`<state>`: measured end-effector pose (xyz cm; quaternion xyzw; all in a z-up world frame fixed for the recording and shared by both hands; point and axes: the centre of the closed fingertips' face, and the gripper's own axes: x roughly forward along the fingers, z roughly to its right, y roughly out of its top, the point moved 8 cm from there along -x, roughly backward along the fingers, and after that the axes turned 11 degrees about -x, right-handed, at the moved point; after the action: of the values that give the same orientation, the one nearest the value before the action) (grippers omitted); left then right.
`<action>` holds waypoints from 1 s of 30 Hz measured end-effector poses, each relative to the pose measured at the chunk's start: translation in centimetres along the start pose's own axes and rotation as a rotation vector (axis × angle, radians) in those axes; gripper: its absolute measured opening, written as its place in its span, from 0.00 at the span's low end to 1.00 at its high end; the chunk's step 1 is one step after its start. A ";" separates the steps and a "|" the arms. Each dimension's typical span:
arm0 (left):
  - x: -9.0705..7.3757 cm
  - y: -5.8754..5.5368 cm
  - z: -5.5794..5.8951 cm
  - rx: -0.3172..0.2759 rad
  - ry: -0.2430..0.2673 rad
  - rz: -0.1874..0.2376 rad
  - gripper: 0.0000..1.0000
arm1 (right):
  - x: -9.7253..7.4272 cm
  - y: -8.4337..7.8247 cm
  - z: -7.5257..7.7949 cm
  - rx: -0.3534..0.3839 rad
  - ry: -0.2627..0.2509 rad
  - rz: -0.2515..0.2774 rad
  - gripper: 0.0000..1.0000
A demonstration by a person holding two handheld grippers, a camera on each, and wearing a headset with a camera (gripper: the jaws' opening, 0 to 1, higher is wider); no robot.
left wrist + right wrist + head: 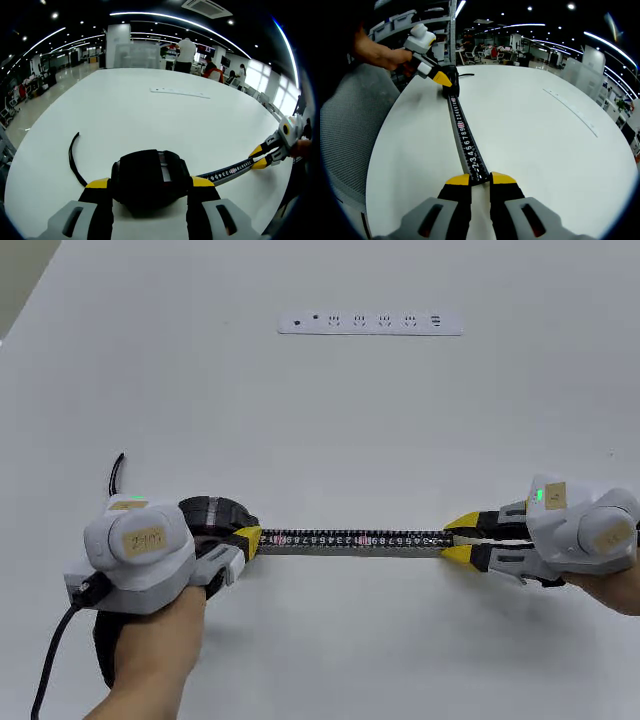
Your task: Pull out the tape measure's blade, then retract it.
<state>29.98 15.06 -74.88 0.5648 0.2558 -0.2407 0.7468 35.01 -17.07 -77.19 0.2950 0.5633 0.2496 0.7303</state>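
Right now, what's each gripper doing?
Left gripper: shut on the tape measure.
Right gripper: shut on the blade, which is pulled out.

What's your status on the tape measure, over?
Left tongs shut on the case. Right tongs shut on the blade, drawn out between the two. Power strip far off, not in the way.

**White tabletop, few items on it**

Plain white tabletop point(320, 420), edge looks rounded in the gripper views. White power strip point(370, 323) lies flat at the far side, well apart from the rest. Near side: black tape measure point(215, 515) sits on the surface, blade point(350, 540) stretched sideways along it. Thin black strap point(115, 473) lies curved just beside the tape measure.
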 end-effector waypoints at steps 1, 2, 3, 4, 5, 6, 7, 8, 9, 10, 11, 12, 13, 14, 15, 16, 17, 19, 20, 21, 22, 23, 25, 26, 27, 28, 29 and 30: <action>0.0 0.0 0.0 -0.001 -0.001 -0.001 0.55 | 0.0 0.0 0.0 -0.001 0.000 0.000 0.11; 0.0 0.0 0.0 -0.001 -0.001 -0.001 0.55 | 0.0 0.1 0.0 -0.001 0.001 0.000 0.11; 0.0 0.0 0.0 -0.001 -0.001 -0.001 0.55 | 0.1 0.1 0.0 -0.001 0.002 0.000 0.11; 0.0 0.0 0.0 -0.001 -0.001 -0.001 0.55 | 0.1 0.1 0.0 -0.001 0.002 0.000 0.11; 0.0 0.0 0.0 -0.001 -0.001 -0.002 0.55 | 0.1 0.1 -0.1 -0.001 0.002 -0.001 0.11; 0.0 0.0 -0.1 -0.001 -0.002 -0.002 0.55 | 0.1 0.1 -0.1 0.000 0.003 0.000 0.11; 0.0 0.0 -0.1 -0.002 -0.002 -0.002 0.55 | 0.1 0.2 -0.1 0.000 0.003 0.000 0.11; 0.0 0.0 -0.1 -0.002 -0.003 -0.002 0.55 | 0.1 0.2 -0.1 0.000 0.004 0.000 0.11; 0.0 0.0 -0.1 -0.002 -0.003 -0.003 0.55 | 0.2 0.2 -0.1 0.000 0.006 0.000 0.11; 0.0 0.0 -0.1 -0.002 -0.003 -0.003 0.55 | 0.2 0.2 -0.2 0.000 0.007 0.000 0.11; 0.0 0.0 -0.2 -0.003 -0.004 -0.003 0.56 | 0.2 0.2 -0.2 0.001 0.007 0.000 0.11; 0.0 0.0 -0.2 -0.005 -0.005 -0.004 0.56 | 0.3 0.3 -0.2 0.002 0.009 0.000 0.11; 0.0 0.0 -0.2 -0.005 -0.006 -0.004 0.56 | 0.3 0.3 -0.2 0.002 0.010 0.001 0.11; 0.0 0.0 -0.2 -0.004 -0.007 -0.005 0.56 | 0.4 0.4 -0.2 0.002 0.010 0.002 0.11; 0.0 0.0 -0.2 -0.005 -0.007 -0.005 0.56 | 0.4 0.5 -0.2 0.001 0.010 0.003 0.11; 0.1 0.0 -0.2 -0.005 -0.006 -0.006 0.56 | 0.5 0.5 -0.3 0.001 0.011 0.003 0.11; 0.1 0.0 -0.2 -0.004 -0.006 -0.006 0.56 | 0.5 0.5 -0.3 0.000 0.011 0.002 0.11; 0.1 0.0 -0.2 -0.005 -0.007 -0.006 0.56 | 0.5 0.5 -0.3 0.000 0.013 0.003 0.11; 0.1 0.0 -0.2 -0.005 -0.008 -0.007 0.56 | 0.6 0.6 -0.3 0.000 0.014 0.004 0.11; 0.1 0.0 -0.3 -0.005 -0.008 -0.008 0.56 | 0.6 0.6 -0.3 0.000 0.014 0.005 0.11; 0.1 0.0 -0.3 -0.007 -0.008 -0.008 0.56 | 0.6 0.6 -0.3 0.000 0.015 0.006 0.11; 0.1 0.0 -0.3 -0.007 -0.008 -0.008 0.56 | 0.6 0.7 -0.3 0.001 0.015 0.007 0.11; 0.1 0.0 -0.2 -0.008 -0.009 -0.009 0.56 | 0.7 0.8 -0.3 -0.001 0.017 0.007 0.11; 0.1 0.0 -0.2 -0.009 -0.009 -0.010 0.56 | 0.7 0.8 -0.3 -0.001 0.018 0.008 0.11; 0.1 0.0 -0.2 -0.009 -0.010 -0.010 0.56 | 0.8 0.8 -0.3 -0.001 0.019 0.008 0.11; 0.1 0.0 -0.2 -0.009 -0.010 -0.011 0.56 | 0.8 0.8 -0.3 0.000 0.020 0.009 0.11; 0.1 0.0 -0.2 -0.009 -0.010 -0.011 0.56 | 0.8 0.8 -0.3 0.000 0.021 0.009 0.11; 0.2 0.0 -0.2 -0.010 -0.011 -0.012 0.56 | 0.8 0.8 -0.3 0.001 0.021 0.011 0.11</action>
<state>30.08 15.29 -75.03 0.5583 0.2562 -0.2470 0.7495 34.86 -15.85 -77.22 0.2955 0.5696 0.2565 0.7228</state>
